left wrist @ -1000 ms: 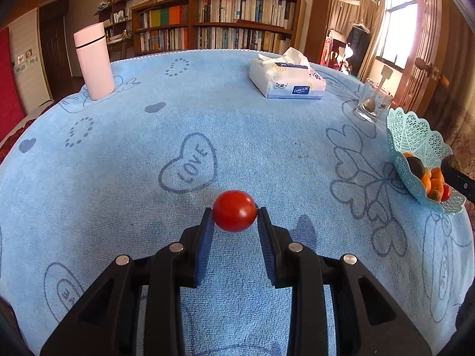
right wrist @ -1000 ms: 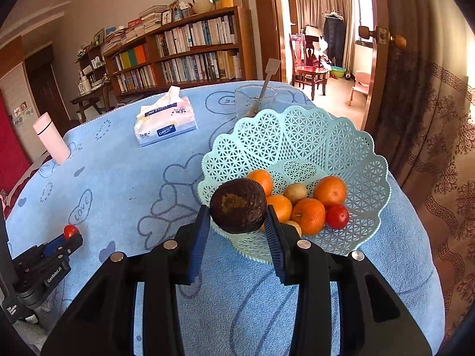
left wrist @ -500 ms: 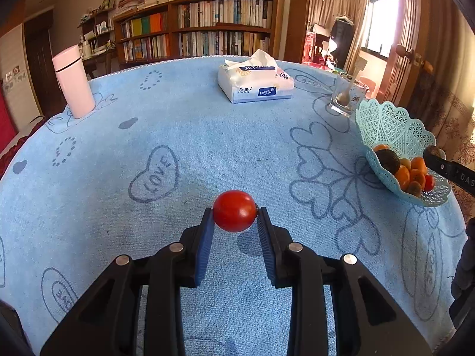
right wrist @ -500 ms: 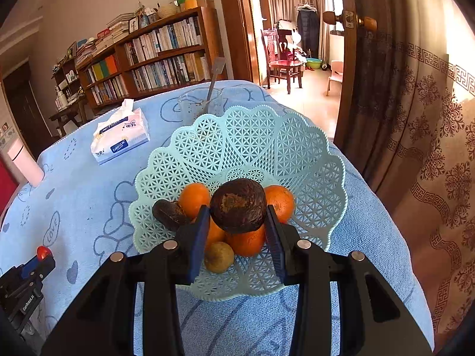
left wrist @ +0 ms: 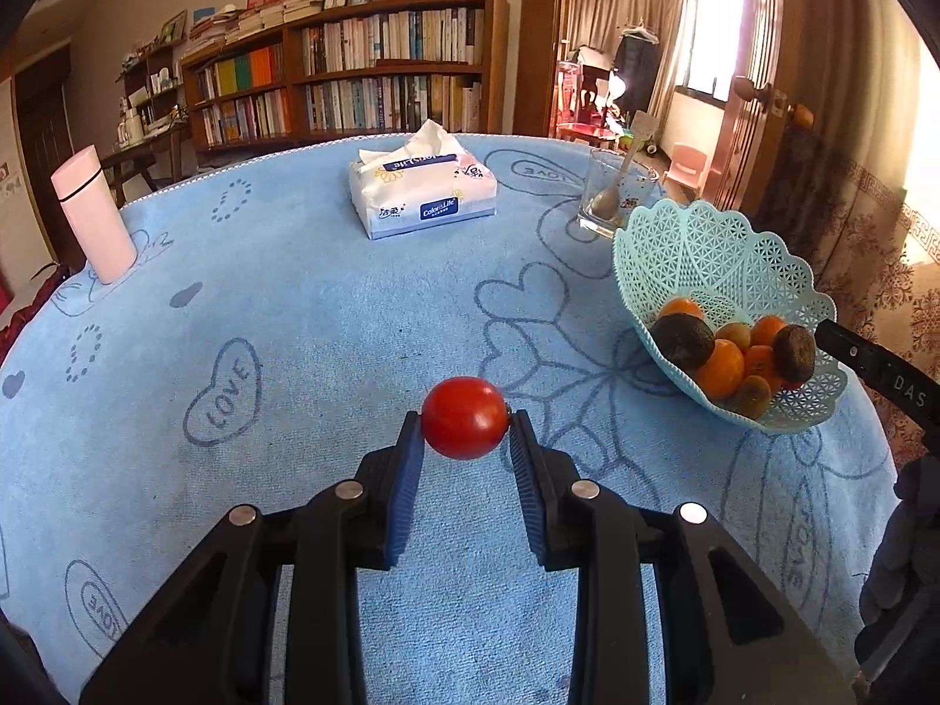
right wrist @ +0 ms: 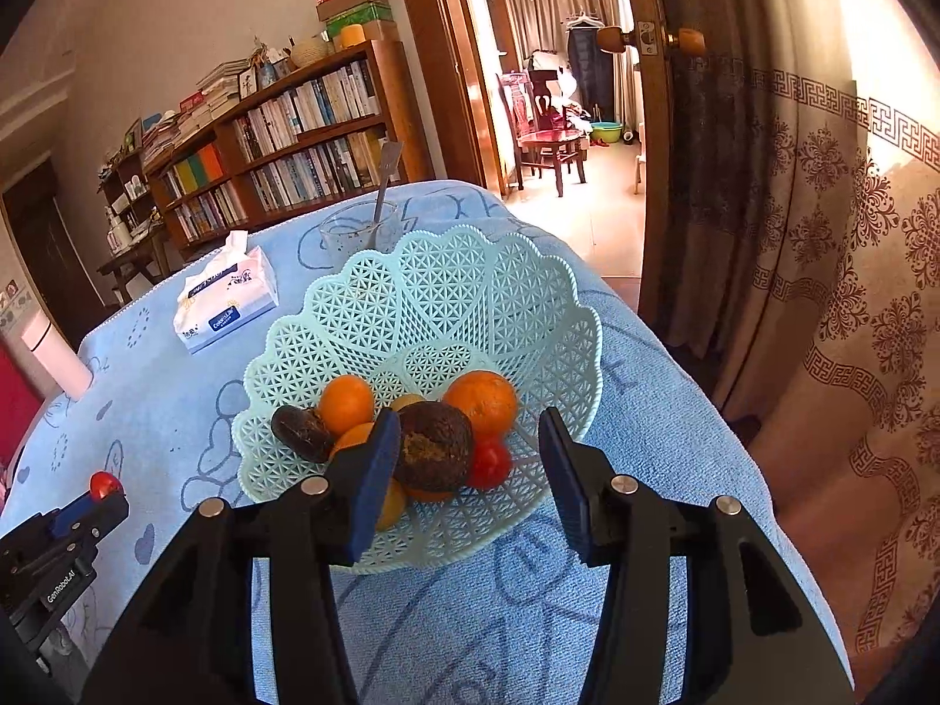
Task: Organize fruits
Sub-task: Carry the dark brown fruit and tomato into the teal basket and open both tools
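My left gripper (left wrist: 465, 437) is shut on a small red tomato (left wrist: 465, 417), held above the blue tablecloth. It also shows at the lower left of the right wrist view (right wrist: 104, 484). My right gripper (right wrist: 469, 464) is open over the near rim of the mint lattice fruit basket (right wrist: 446, 294). A dark brown fruit (right wrist: 433, 445) lies in the basket by the left finger, on top of oranges (right wrist: 480, 399) and a red tomato (right wrist: 490, 464). The basket (left wrist: 705, 247) stands at the right in the left wrist view.
A tissue pack (left wrist: 420, 188), a glass with a spoon (left wrist: 614, 197) and a pink bottle (left wrist: 94, 214) stand on the round table. The table edge and a patterned curtain (right wrist: 852, 270) are just right of the basket.
My right gripper has opened and released the dark fruit into the basket. My left gripper has carried the tomato closer to the basket.
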